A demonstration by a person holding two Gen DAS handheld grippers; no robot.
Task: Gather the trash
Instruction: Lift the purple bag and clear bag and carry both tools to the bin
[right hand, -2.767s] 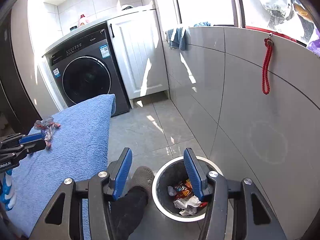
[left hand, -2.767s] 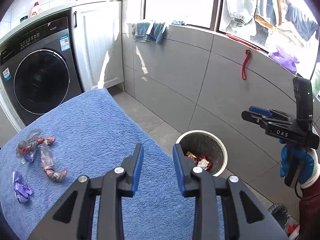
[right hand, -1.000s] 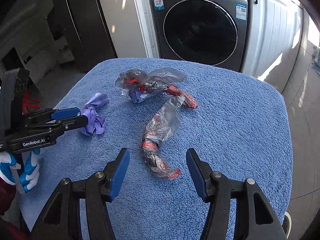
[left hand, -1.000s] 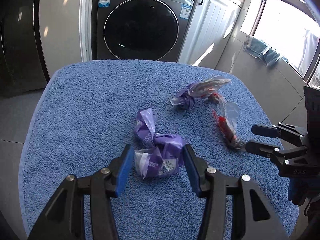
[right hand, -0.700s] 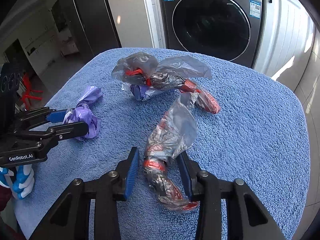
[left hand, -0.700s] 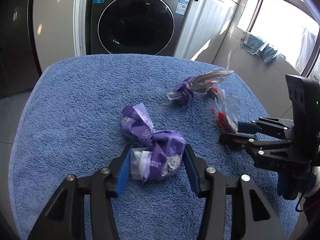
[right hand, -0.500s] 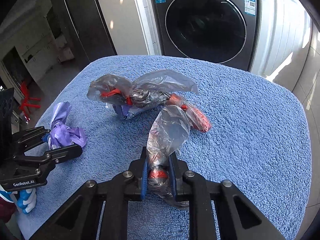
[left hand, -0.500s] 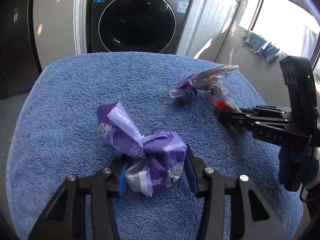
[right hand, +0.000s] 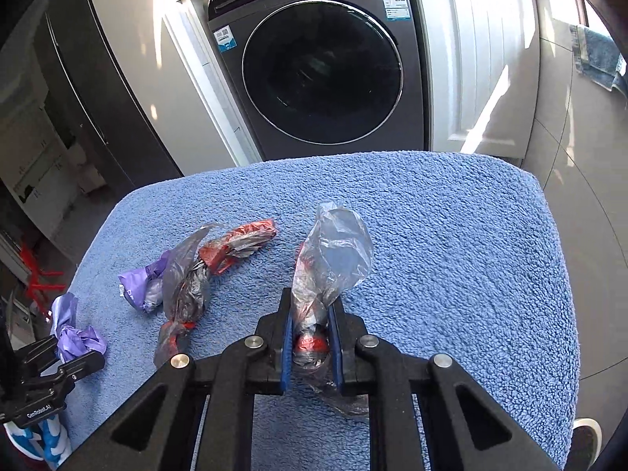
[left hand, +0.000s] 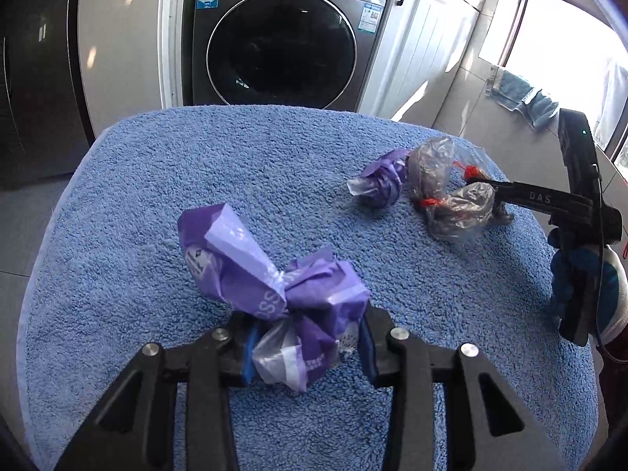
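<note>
1. left wrist view: the washing machine [left hand: 280,45] fills the background, grey, round dark door facing the camera, with a white cabinet [left hand: 416,43] just to its right.
2. the blue towel [left hand: 157,204] covers the whole work surface in front of the machine, and all the trash sits on it or is held just above it.
3. the left gripper [left hand: 306,347] has just been closing its jaws and now pinches the purple wrapper [left hand: 274,286], which bulges up and to the left out of the blue pads.
4. the right gripper [right hand: 310,343] has its jaws nearly together, clamped on the clear wrapper [right hand: 333,259] with red print; the wrapper's loose top stands up above the pads and its tail hangs below them.
5. in the right wrist view a twisted clear and red wrapper [right hand: 204,271] lies on the towel to the left of the held one, apart from it.
6. a small purple scrap [right hand: 143,286] touches that twisted wrapper's left side.
7. a blue gloved hand [left hand: 577,278] grips the right gripper's handle at the right edge of the left wrist view.
</note>
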